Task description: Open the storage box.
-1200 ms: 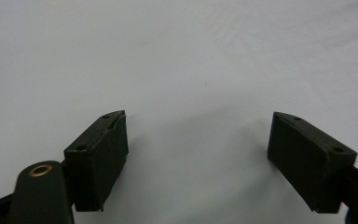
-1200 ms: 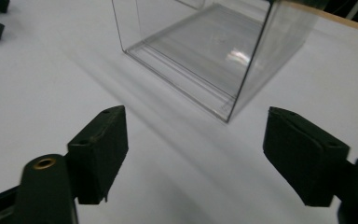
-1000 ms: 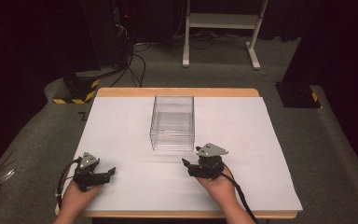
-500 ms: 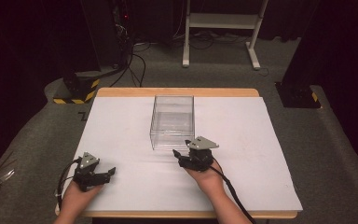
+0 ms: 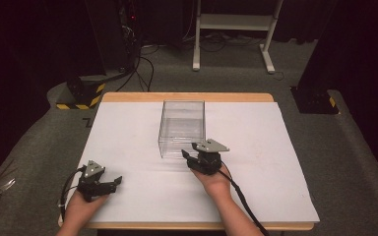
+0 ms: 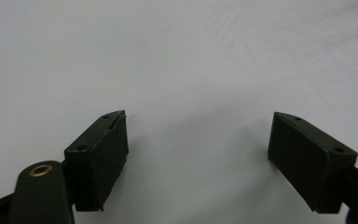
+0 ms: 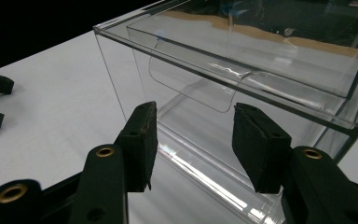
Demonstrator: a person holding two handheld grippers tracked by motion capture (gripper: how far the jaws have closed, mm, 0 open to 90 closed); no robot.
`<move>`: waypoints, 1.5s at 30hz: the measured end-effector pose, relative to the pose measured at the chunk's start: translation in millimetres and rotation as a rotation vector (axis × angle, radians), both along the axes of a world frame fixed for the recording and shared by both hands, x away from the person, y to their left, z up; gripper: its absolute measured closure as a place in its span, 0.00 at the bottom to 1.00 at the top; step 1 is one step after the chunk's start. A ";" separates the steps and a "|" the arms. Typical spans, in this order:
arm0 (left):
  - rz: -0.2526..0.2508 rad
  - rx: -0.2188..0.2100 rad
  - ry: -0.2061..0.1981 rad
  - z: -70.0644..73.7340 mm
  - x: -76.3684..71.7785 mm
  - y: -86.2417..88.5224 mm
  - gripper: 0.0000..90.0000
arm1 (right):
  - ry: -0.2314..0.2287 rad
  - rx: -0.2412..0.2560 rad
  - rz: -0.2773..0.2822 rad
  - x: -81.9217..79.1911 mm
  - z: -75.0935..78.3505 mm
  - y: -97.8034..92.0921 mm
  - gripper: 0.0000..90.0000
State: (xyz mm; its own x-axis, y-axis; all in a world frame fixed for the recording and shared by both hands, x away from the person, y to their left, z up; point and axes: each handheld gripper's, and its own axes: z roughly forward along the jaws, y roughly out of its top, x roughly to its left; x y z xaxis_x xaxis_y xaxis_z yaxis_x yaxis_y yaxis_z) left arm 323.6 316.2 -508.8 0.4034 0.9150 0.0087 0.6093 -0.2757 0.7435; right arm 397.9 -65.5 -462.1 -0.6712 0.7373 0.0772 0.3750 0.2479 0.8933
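The clear box [image 5: 182,129] stands upright in the middle of the high view, on the white tabletop [image 5: 275,162], with what looks like a drawer front and a curved finger notch facing the person. The right gripper [image 5: 196,156] sits just below its near face, fingers [image 7: 142,144] parted and holding nothing. The risk, as I judge it, is a shove: the light plastic could slide away, or the slick wall could slip between the pads. The left gripper [image 5: 109,183], lower left, rests released, too far off to brace the box.
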 end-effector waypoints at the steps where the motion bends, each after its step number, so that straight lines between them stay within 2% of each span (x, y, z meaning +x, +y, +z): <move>1: 0.000 0.000 0.000 0.0 0.0 0.0 0.23 | -0.005 0.000 0.002 1.1 -0.2 -0.2 0.55; 3: 0.000 0.000 0.000 0.0 0.0 0.0 0.23 | -0.004 0.011 0.000 3.0 -0.9 0.1 0.50; 5: 0.000 0.000 0.000 0.0 0.0 0.0 0.23 | 0.003 0.026 0.001 5.3 -1.6 0.1 0.49; 11: -0.001 0.001 -0.001 0.0 0.0 -0.1 0.23 | 0.031 0.060 -0.005 12.8 -3.7 -2.5 0.58; 14: 0.000 0.001 -0.002 0.0 0.0 -0.1 0.23 | 0.022 0.066 0.009 14.4 -3.3 -3.4 0.61; 21: 0.000 0.001 -0.002 0.0 0.0 -0.1 0.23 | 0.002 0.042 0.034 17.8 -4.8 -2.8 0.68; 25: 0.000 0.001 -0.002 -0.1 0.0 0.0 0.23 | 0.004 0.053 0.046 19.4 -5.6 -3.3 0.72; 27: 0.000 0.001 -0.001 0.0 -0.1 0.0 0.23 | 0.009 0.063 0.055 20.7 -5.5 -4.8 0.81; 31: -0.001 0.001 -0.001 -0.1 0.0 0.0 0.23 | 0.016 0.066 0.083 21.8 -5.2 -9.1 0.85; 37: 0.000 0.000 -0.001 -0.1 -0.1 0.0 0.23 | 0.003 0.044 0.112 17.5 -4.3 -14.9 0.90; 45: 0.000 0.000 -0.001 -0.1 0.0 0.0 0.23 | -0.004 0.051 0.128 5.9 -5.9 -20.2 0.93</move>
State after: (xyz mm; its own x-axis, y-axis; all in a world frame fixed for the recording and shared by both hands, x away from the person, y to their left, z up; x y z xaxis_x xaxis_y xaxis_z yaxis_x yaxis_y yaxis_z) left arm 323.6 316.1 -508.9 0.4038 0.9148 0.0097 0.6081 -0.2763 0.7442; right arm 403.8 -85.7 -468.0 -0.7596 0.6411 0.1096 0.3395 0.2471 0.9076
